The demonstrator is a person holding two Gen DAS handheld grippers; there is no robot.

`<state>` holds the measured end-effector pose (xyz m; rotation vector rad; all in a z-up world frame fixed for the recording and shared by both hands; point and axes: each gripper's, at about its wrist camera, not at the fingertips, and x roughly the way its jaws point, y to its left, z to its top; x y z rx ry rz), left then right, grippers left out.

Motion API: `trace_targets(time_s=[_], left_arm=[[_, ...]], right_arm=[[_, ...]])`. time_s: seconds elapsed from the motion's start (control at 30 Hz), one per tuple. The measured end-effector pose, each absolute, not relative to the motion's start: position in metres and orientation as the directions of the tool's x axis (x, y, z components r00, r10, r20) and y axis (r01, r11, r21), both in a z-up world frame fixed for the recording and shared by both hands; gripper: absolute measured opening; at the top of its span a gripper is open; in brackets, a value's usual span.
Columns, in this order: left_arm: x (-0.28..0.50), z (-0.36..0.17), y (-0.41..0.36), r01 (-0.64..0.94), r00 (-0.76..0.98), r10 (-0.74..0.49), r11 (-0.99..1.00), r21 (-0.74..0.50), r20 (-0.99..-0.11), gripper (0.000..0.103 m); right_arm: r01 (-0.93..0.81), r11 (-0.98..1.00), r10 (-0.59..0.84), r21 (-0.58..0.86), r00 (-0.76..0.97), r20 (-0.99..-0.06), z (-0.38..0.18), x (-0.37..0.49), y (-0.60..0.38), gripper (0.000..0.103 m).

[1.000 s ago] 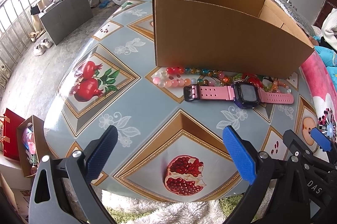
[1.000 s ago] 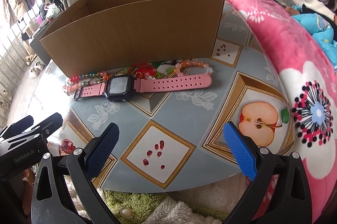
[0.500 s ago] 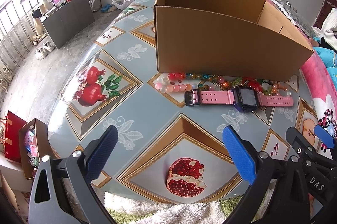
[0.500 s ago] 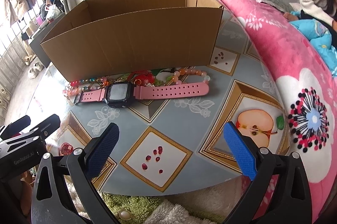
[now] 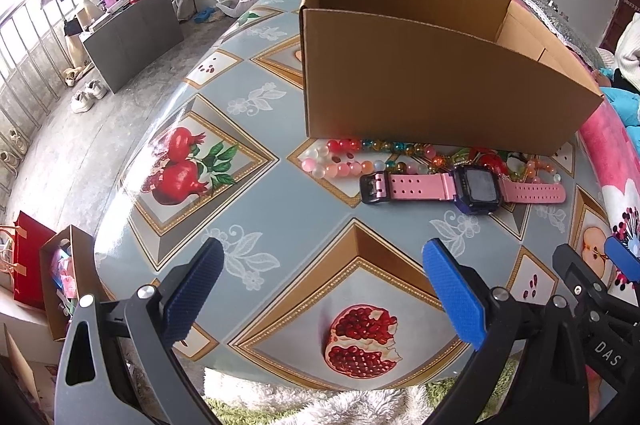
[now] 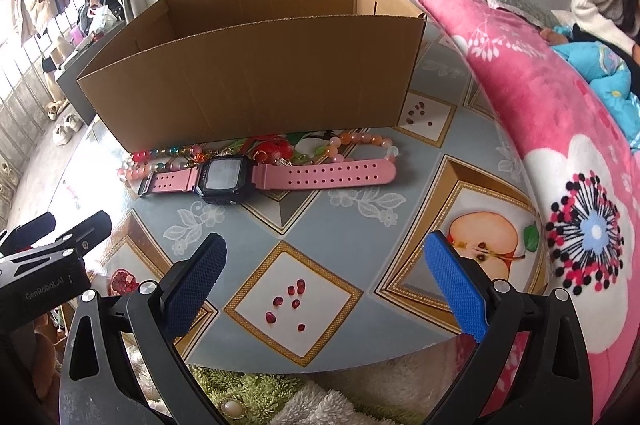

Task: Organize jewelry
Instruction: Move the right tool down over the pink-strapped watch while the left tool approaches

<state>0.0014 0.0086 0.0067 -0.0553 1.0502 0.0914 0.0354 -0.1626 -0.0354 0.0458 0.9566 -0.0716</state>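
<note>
On a table covered with a fruit-patterned blue-grey cloth (image 5: 256, 193), an open brown cardboard box (image 5: 432, 93) shows only bare inner walls. Against its front wall lie strings of coloured glass beads (image 5: 348, 161) and a pink-strapped digital watch (image 5: 476, 187). Both the left gripper (image 5: 324, 289) and right gripper (image 6: 326, 277) hover spread, holding nothing. Readable lettering: "DAS", "GenRobot.AI".
</note>
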Motion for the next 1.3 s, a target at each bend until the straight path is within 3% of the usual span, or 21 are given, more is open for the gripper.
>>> trace_targets(time_s=[0.33, 0.7, 1.07, 1.3], left_arm=[[0.022, -0.035, 0.016, -0.037, 0.388, 0.06, 0.998, 0.05, -0.92, 0.098], [0.033, -0.039, 0.024, 0.064, 0.437, -0.012, 0.998, 0.018, -0.899, 0.099], [0.025, -0.039, 0.023, 0.129, 0.477, -0.049, 0.992, 0.015, -0.878, 0.099], [0.024, -0.039, 0.025, 0.169, 0.515, -0.083, 0.986, 0.006, -0.853, 0.099]], right_arm=[[0.012, 1.0, -0.01, -0.005, 0.492, -0.871, -0.07, 0.05, -0.156, 0.095], [-0.108, 0.994, 0.046, -0.014, 0.532, -0.845, -0.089, 0.054, -0.156, 0.095], [-0.225, 0.974, 0.105, -0.018, 0.522, -0.846, -0.066, 0.07, -0.16, 0.095], [-0.403, 0.914, 0.248, 0.041, 0.477, -0.843, -0.054, 0.097, -0.149, 0.095]])
